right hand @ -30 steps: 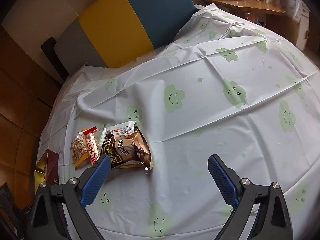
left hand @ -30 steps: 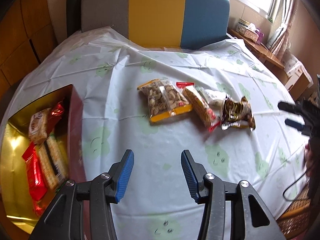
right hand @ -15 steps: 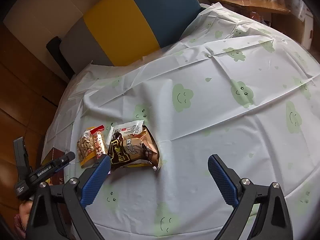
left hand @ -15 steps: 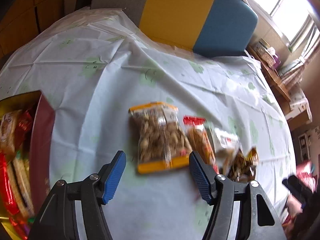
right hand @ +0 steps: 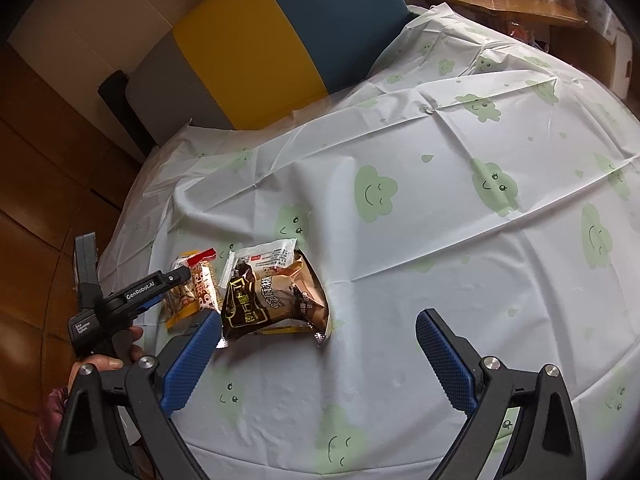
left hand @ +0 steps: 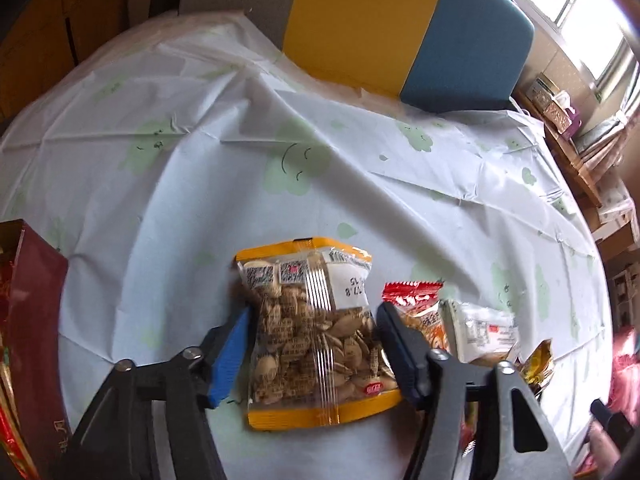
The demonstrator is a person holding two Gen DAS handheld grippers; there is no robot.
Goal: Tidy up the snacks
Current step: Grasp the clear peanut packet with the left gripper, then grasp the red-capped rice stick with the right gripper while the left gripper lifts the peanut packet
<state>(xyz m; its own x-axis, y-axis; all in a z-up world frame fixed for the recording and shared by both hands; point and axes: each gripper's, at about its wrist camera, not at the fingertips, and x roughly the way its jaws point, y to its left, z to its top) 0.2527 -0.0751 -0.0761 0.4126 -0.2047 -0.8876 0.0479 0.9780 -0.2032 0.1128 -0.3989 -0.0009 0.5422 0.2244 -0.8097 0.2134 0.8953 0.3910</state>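
A cloud-print tablecloth (right hand: 440, 240) lies before a grey-yellow-blue backrest (right hand: 256, 52).

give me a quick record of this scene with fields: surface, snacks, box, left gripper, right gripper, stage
surface: round table under a white cloth with green smiling clouds
snacks: clear yellow-edged seed packet; red-ended cracker stick pack; white wrapped cake; brown foil snack bag
box: dark red gift box with gold lining, at the table's left edge, red-wrapped snacks inside
left gripper: blue pads either side of the seed packet, jaws just closing, pads not clearly pressing yet
right gripper: open, nothing between the pads, near the foil bag
stage: four snacks not yet boxed
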